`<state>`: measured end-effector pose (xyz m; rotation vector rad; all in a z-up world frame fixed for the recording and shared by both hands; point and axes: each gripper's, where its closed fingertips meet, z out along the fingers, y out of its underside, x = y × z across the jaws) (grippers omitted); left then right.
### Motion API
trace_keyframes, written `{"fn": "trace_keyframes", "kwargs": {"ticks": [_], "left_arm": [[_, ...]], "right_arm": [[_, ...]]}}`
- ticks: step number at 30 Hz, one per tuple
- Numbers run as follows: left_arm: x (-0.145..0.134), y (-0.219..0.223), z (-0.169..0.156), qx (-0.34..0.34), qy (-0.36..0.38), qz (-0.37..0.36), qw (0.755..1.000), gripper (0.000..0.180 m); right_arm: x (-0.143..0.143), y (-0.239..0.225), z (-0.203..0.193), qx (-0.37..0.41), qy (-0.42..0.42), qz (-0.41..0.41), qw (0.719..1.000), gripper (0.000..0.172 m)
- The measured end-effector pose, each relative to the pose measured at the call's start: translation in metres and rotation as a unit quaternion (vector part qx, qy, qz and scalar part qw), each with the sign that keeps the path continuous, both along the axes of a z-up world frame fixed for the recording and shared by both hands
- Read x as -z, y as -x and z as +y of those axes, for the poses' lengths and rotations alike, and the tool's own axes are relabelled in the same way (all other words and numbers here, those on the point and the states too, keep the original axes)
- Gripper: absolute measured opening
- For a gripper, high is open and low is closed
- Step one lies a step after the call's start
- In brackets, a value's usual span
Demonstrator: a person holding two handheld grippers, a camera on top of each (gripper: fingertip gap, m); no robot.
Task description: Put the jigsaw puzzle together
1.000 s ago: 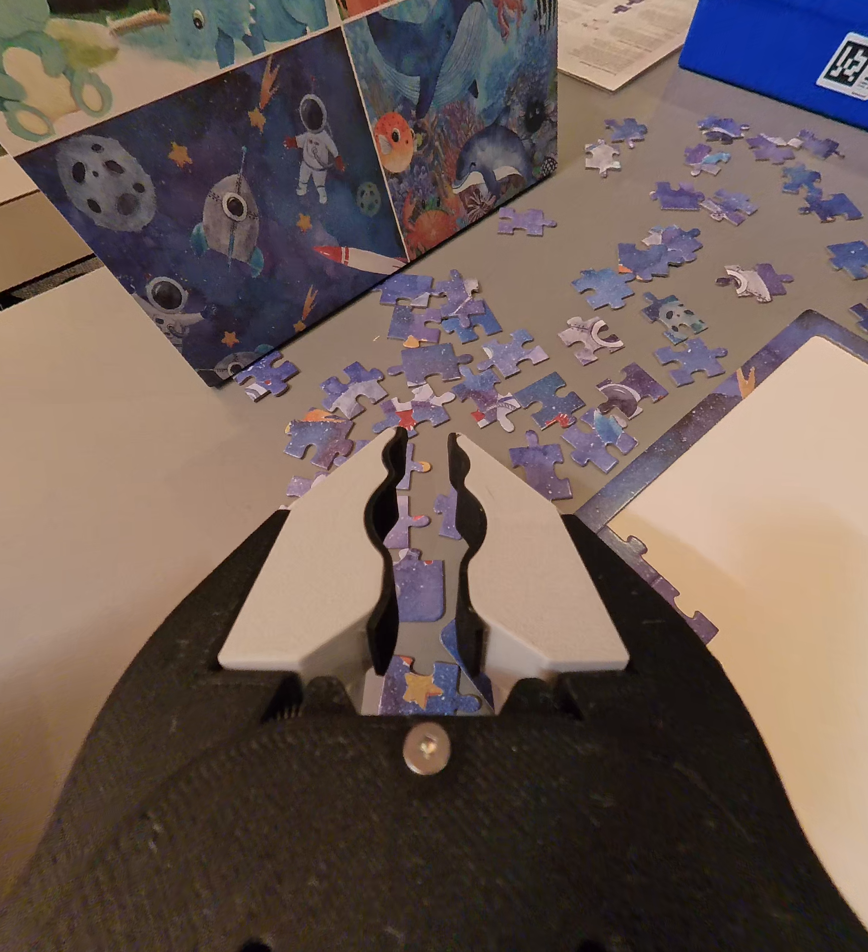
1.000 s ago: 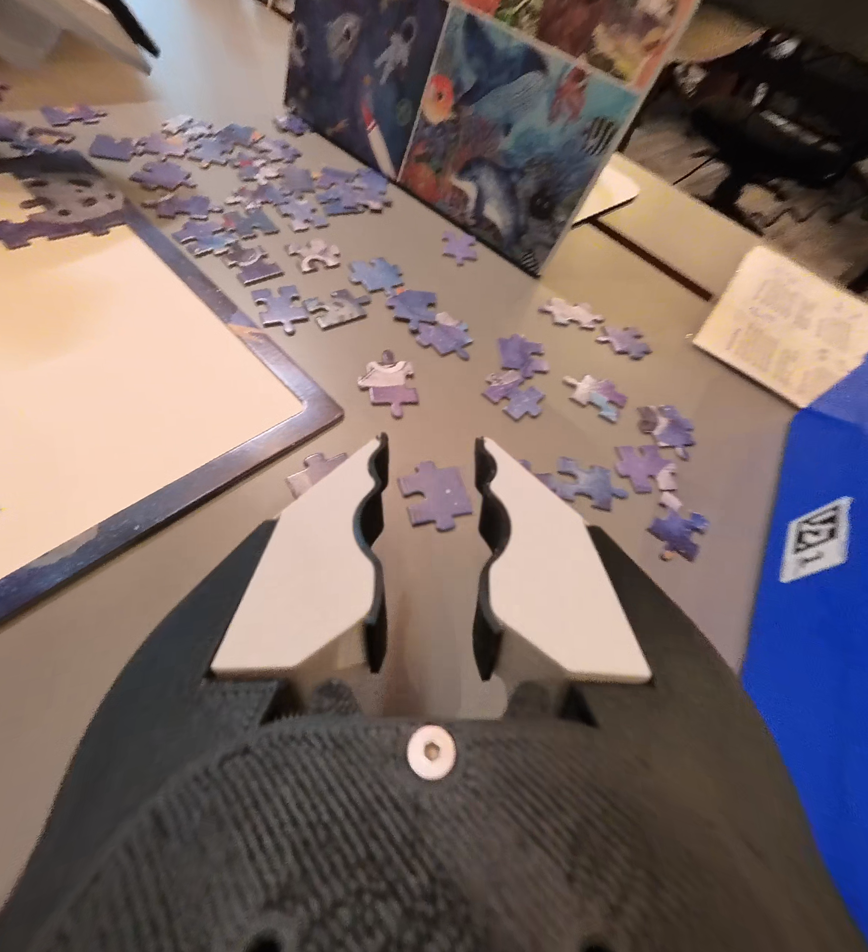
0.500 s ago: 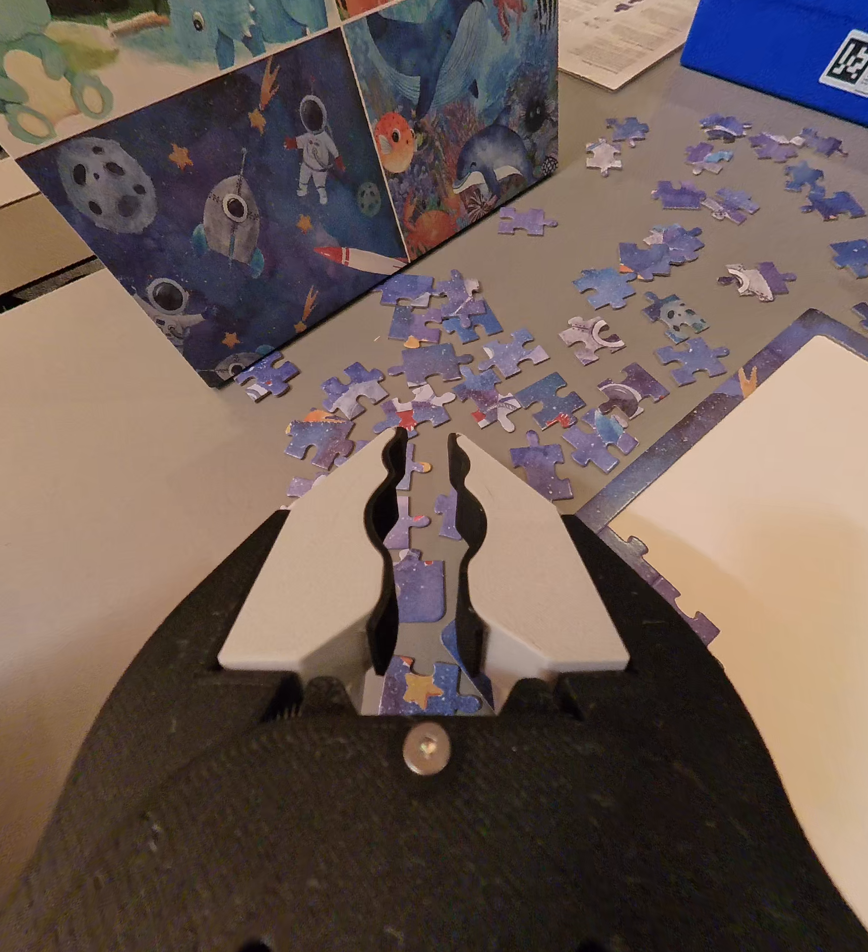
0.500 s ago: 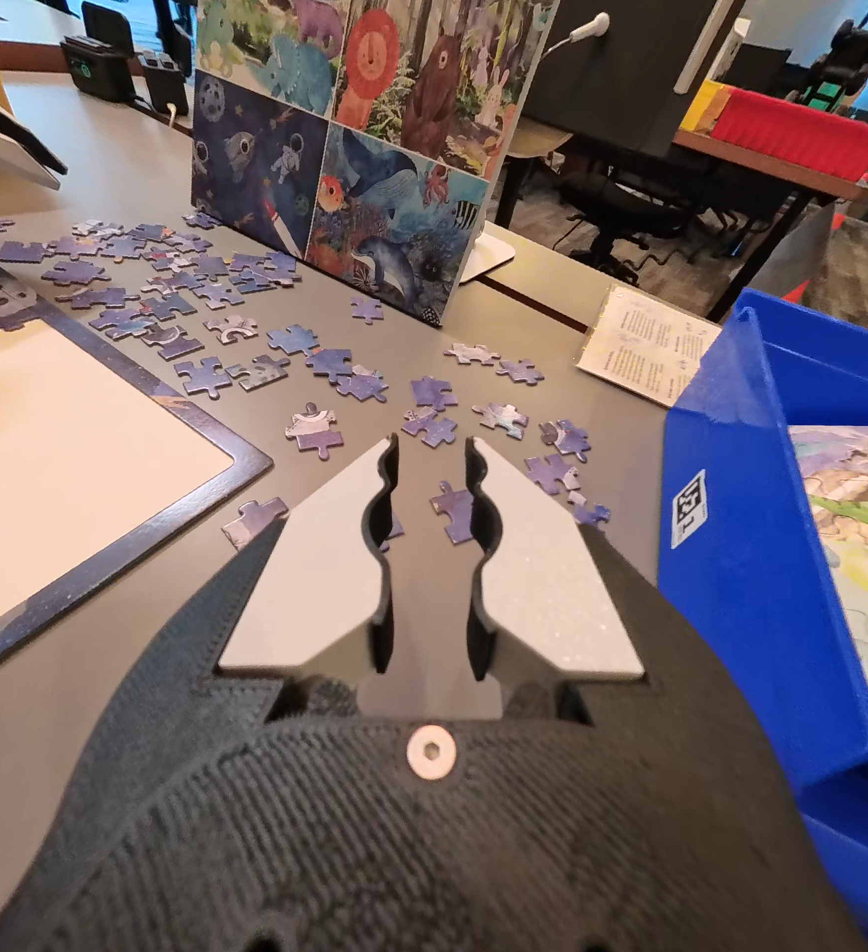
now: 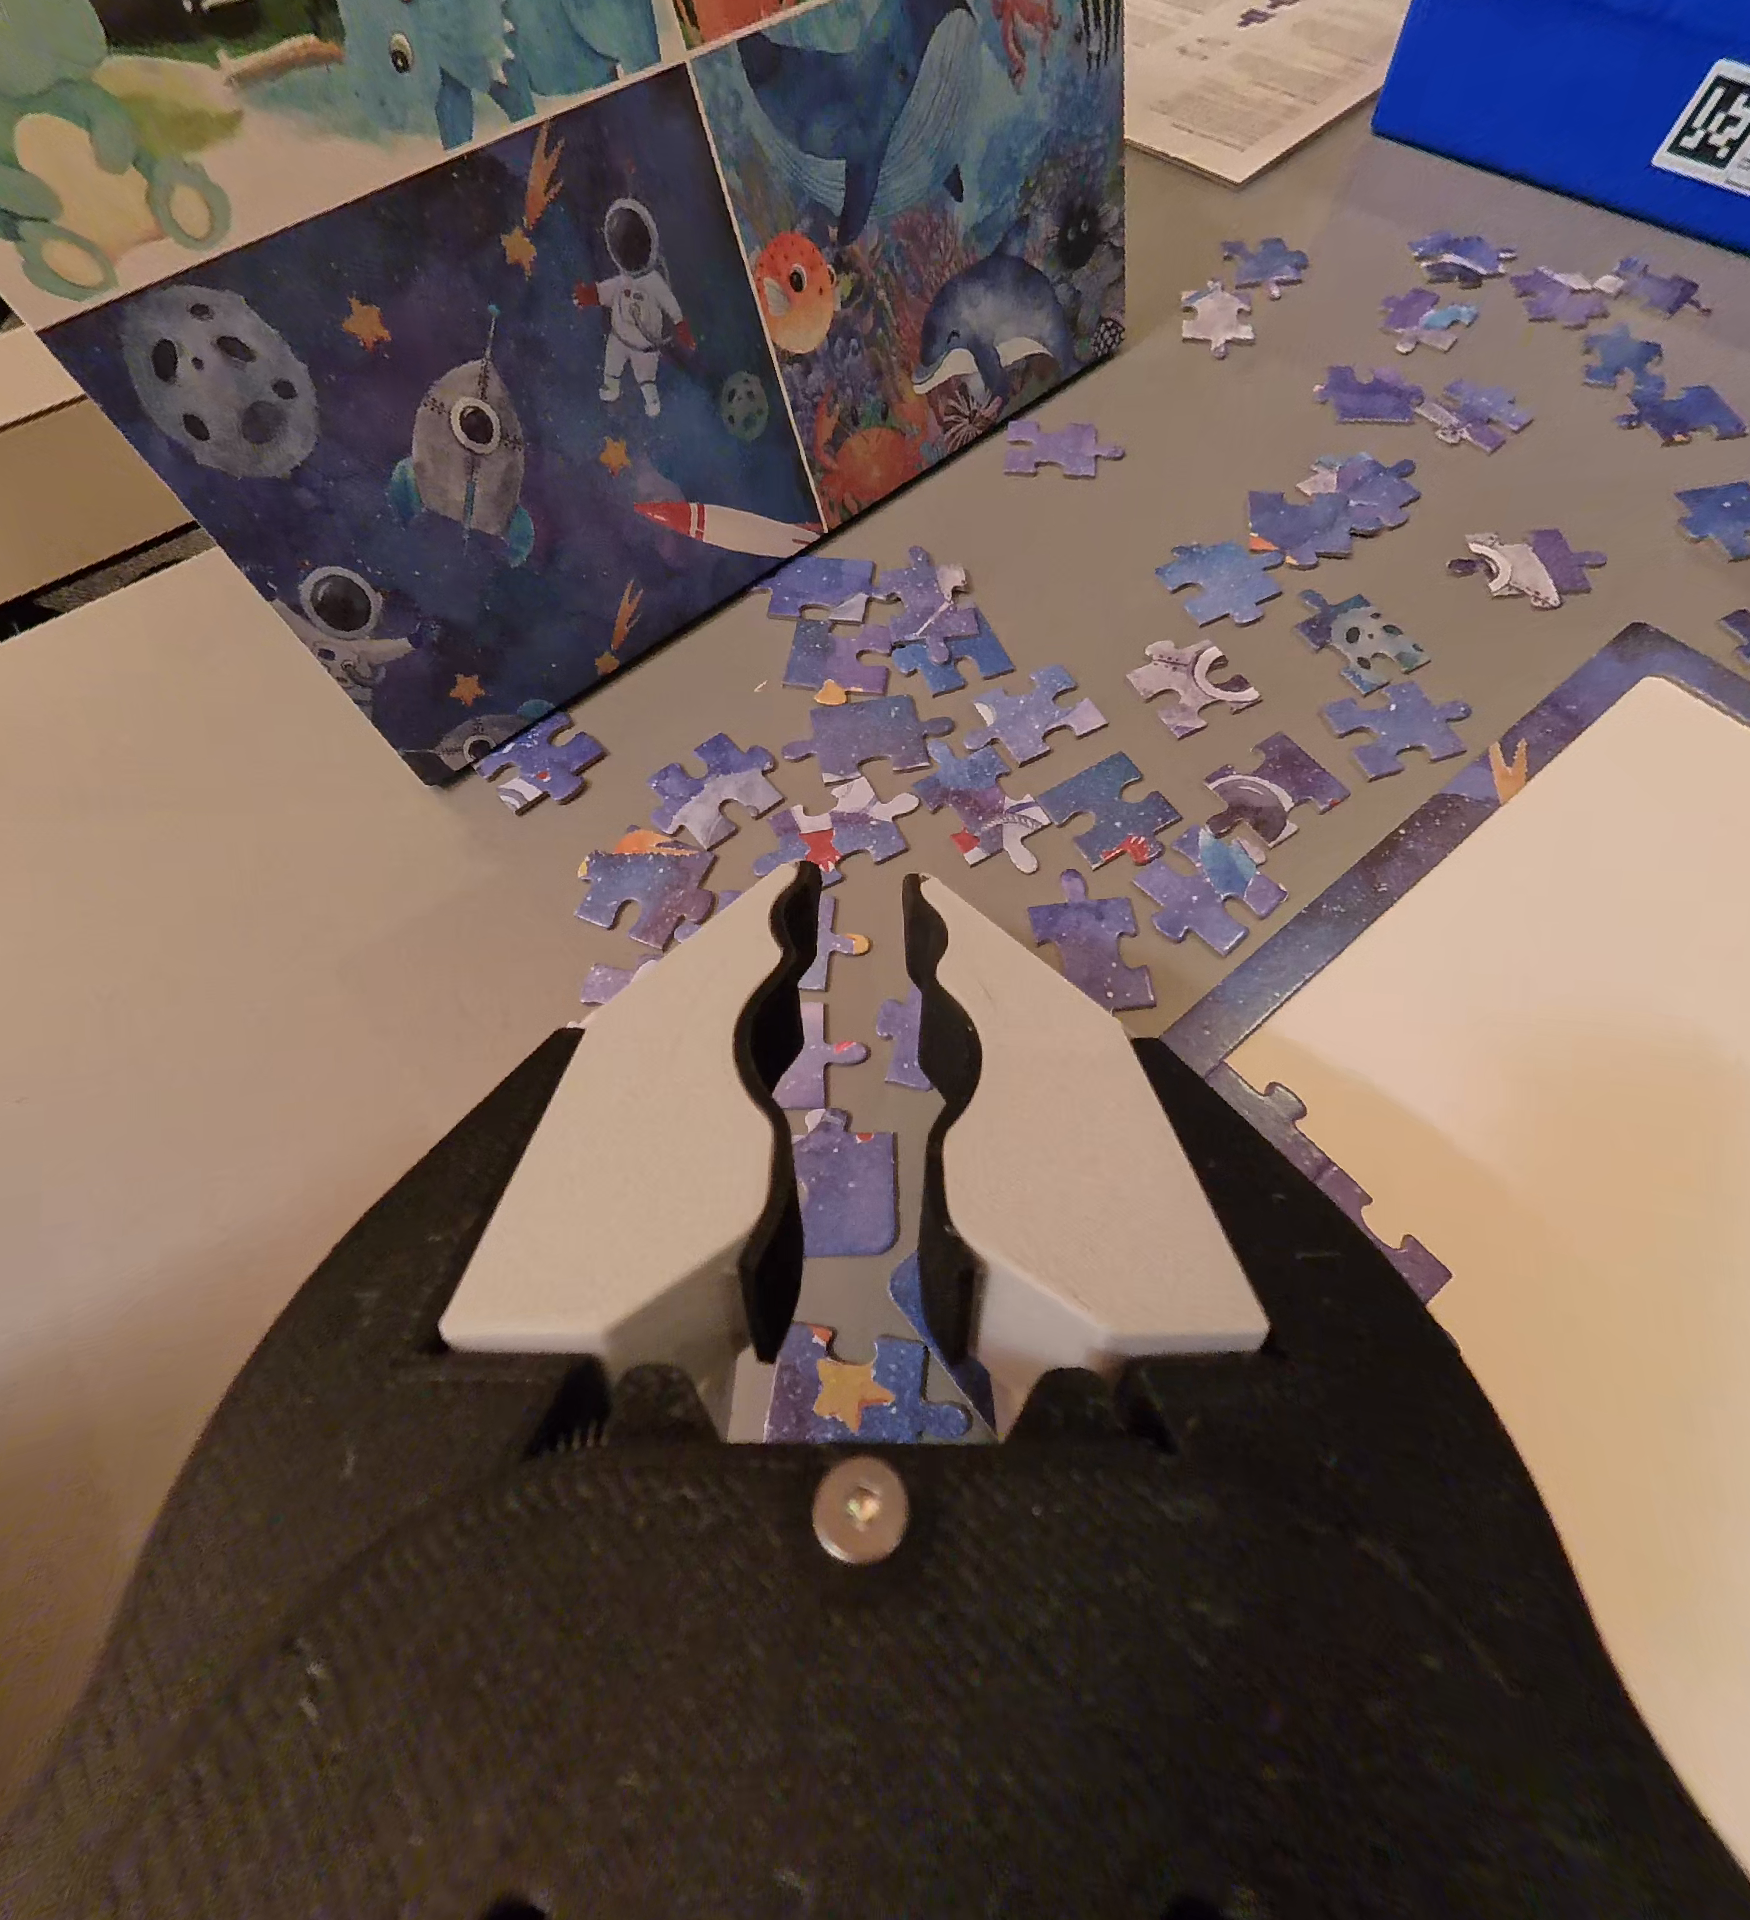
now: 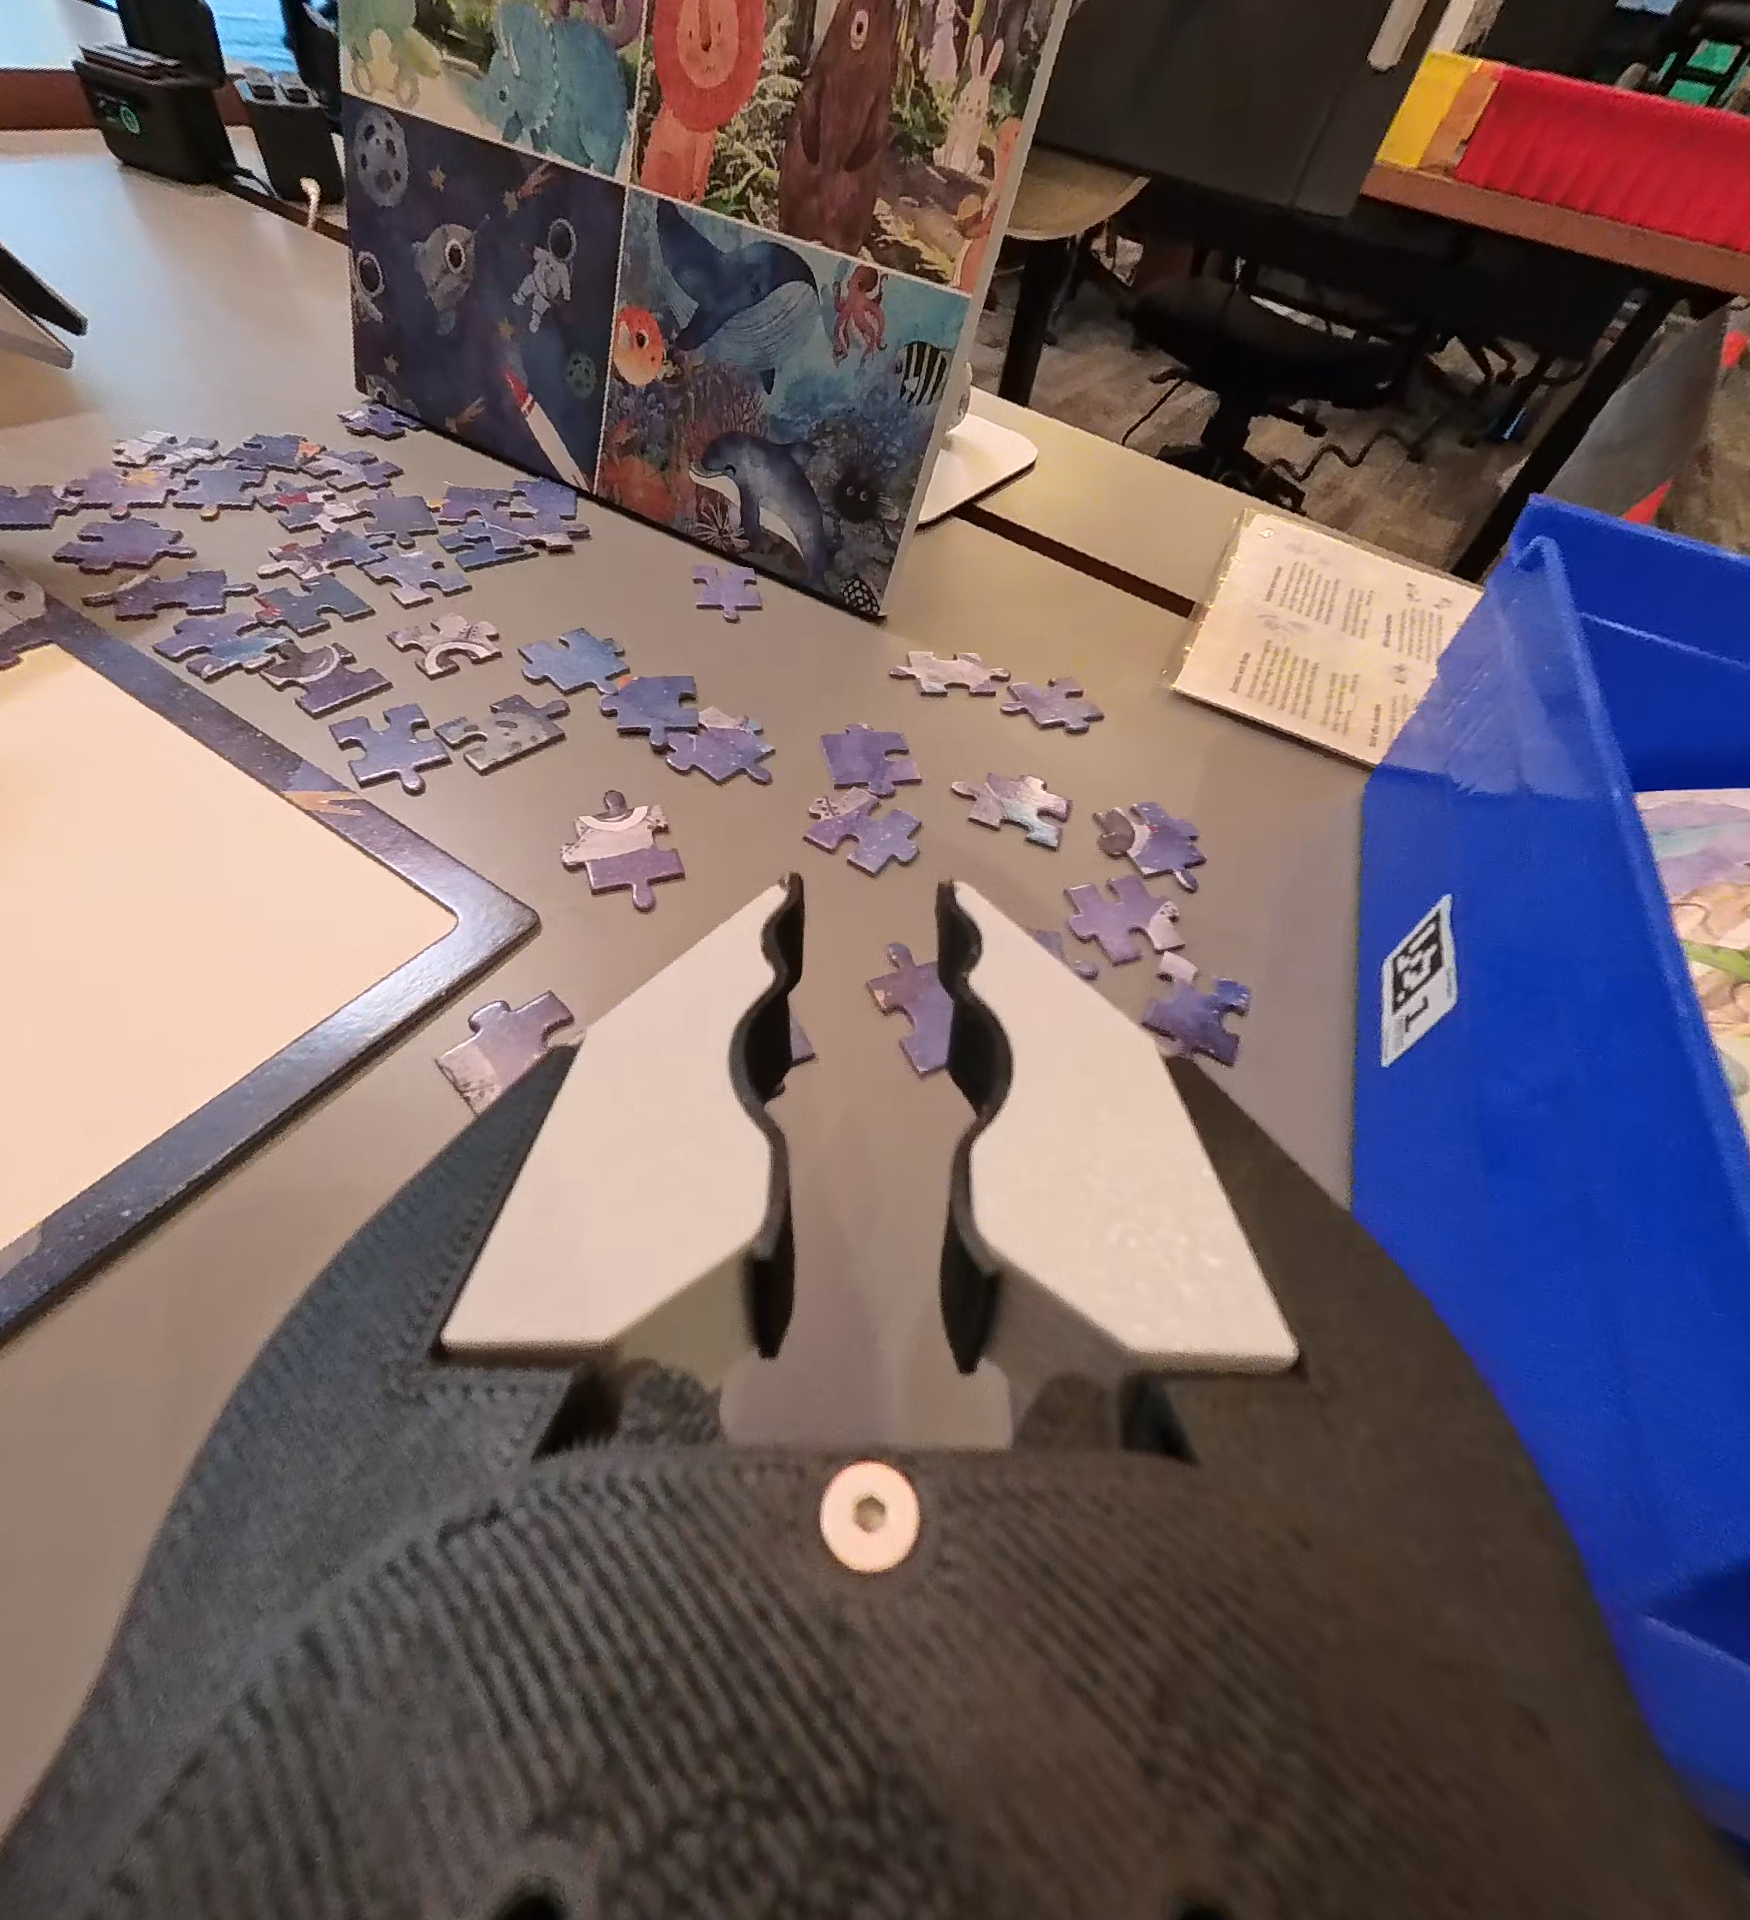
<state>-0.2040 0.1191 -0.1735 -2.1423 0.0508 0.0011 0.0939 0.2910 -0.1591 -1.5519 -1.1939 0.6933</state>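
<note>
A smooth grey table [image 6: 1141,582] carries your work, with office chairs and a red bin blurred behind it. Flat cardboard puzzle pieces [image 5: 996,748] in purples and blues lie scattered between the upright picture box [image 5: 497,416] and the dark-rimmed puzzle tray [image 6: 435,966] with its cream inside. A glossy blue plastic bin [image 6: 1536,1143] stands at the right, cut off by the edge, beside a printed sheet [image 6: 1318,644].

Your left gripper [image 5: 858,883] hangs above the loose pieces; its pale grey fingers [image 5: 663,1122], lined with wavy black pads, stand a narrow way apart and grip nothing. The pieces seen through the gap lie flat on the table, partly hidden by the fingers.

Your right gripper [image 6: 869,883] has its fingers [image 6: 1089,1164] a little wider apart, also empty. One purple piece [image 6: 915,1003] lies below, half covered by the right finger.
</note>
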Motion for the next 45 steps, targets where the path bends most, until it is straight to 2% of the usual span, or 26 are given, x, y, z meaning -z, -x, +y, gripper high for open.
{"fn": "trace_keyframes", "kwargs": {"ticks": [10, 15, 45], "left_arm": [[-0.013, 0.009, 0.000, -0.027, -0.037, -0.008, 0.999, 0.025], [-0.015, 0.003, 0.000, -0.014, -0.041, -0.049, 0.998, 0.025], [-0.014, 0.009, -0.001, -0.030, -0.039, -0.024, 0.998, 0.026]], "right_arm": [[0.004, 0.000, 0.002, 0.005, 0.007, -0.005, 1.000, 0.020], [0.005, 0.000, 0.002, 0.006, 0.009, -0.006, 1.000, 0.020], [0.013, 0.004, -0.002, -0.004, 0.015, -0.028, 0.999, 0.015]]}}
